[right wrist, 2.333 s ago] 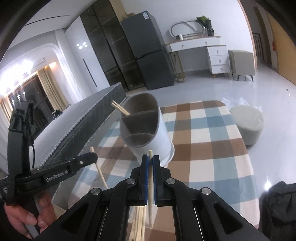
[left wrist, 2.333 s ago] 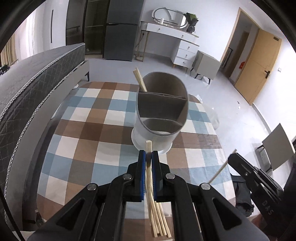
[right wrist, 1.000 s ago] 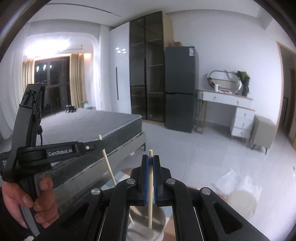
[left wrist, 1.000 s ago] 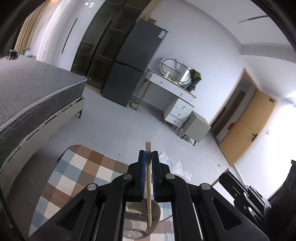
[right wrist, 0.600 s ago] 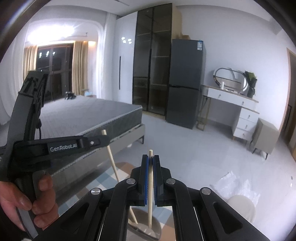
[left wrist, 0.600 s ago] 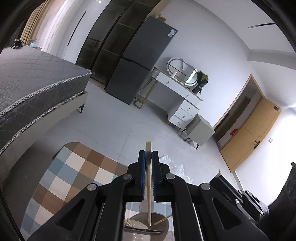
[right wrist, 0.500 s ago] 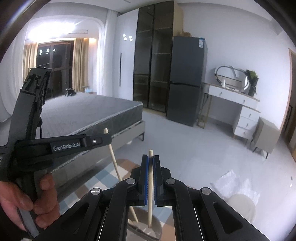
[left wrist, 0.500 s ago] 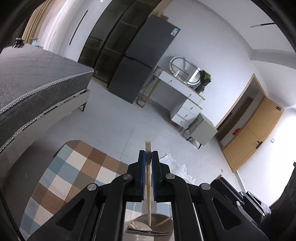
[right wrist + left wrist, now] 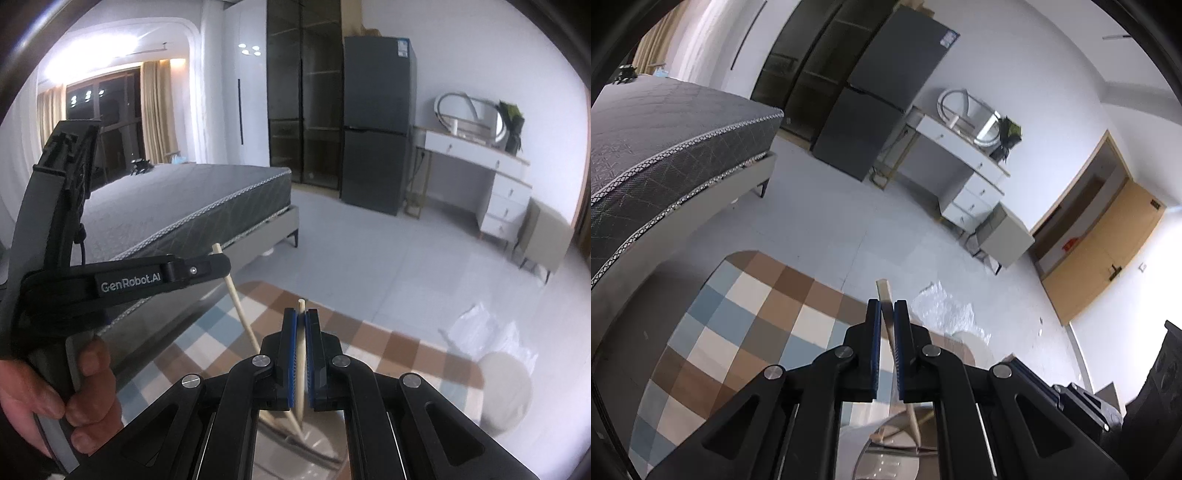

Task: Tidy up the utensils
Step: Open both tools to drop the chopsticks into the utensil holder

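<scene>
My left gripper (image 9: 885, 314) has its jaws slightly parted around a wooden chopstick (image 9: 882, 291) that leans loosely between them, its lower end in the grey utensil holder (image 9: 886, 448) below. My right gripper (image 9: 301, 323) is shut on a second chopstick (image 9: 301, 354), held upright over the holder (image 9: 295, 458), with its tip inside the rim. In the right wrist view the left gripper (image 9: 199, 267) shows at the left with its chopstick (image 9: 240, 306) slanting down into the holder.
The holder stands on a checked blue, brown and cream tablecloth (image 9: 738, 325). A grey bed (image 9: 177, 218) lies to the left. A dark fridge (image 9: 376, 122), a white dresser (image 9: 476, 173), a pale round stool (image 9: 506, 387) and crumpled plastic (image 9: 942, 310) are beyond.
Both grippers tilted up and lowered their chopsticks into the holder. The left jaws have eased apart, and its chopstick now leans to the side.
</scene>
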`<control>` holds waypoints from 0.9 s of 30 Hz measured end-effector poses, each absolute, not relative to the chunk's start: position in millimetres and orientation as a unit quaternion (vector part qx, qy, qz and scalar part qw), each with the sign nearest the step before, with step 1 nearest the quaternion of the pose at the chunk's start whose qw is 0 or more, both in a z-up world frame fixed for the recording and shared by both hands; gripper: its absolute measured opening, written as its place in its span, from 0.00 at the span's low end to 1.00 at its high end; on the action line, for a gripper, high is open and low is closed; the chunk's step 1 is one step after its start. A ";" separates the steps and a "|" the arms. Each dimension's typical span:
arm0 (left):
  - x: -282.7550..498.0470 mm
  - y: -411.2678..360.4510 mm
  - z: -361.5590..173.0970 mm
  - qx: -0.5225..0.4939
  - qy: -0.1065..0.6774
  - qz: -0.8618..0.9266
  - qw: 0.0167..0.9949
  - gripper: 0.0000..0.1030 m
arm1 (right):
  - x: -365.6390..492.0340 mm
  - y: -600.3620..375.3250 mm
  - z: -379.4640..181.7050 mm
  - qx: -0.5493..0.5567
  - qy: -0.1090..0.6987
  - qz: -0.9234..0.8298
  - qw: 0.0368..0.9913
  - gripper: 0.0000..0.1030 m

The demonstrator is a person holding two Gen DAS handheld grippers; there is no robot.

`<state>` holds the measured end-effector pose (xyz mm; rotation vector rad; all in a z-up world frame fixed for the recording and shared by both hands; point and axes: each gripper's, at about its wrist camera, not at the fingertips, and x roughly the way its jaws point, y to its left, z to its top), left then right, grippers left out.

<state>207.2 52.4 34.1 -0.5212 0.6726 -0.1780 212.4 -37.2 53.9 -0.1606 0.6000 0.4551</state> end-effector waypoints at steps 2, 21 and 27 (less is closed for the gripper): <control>206.9 49.5 33.0 -0.247 0.339 -0.093 0.903 0.02 | 216.2 -40.4 53.4 -0.068 0.298 0.220 0.926 0.05; 201.1 28.5 32.3 -0.162 0.356 -0.090 0.916 0.02 | 205.9 -88.8 57.4 -0.008 0.320 0.180 0.930 0.13; 197.5 10.2 24.0 -0.126 0.389 -0.140 0.902 0.02 | 194.4 -98.8 58.9 0.007 0.313 0.170 0.934 0.21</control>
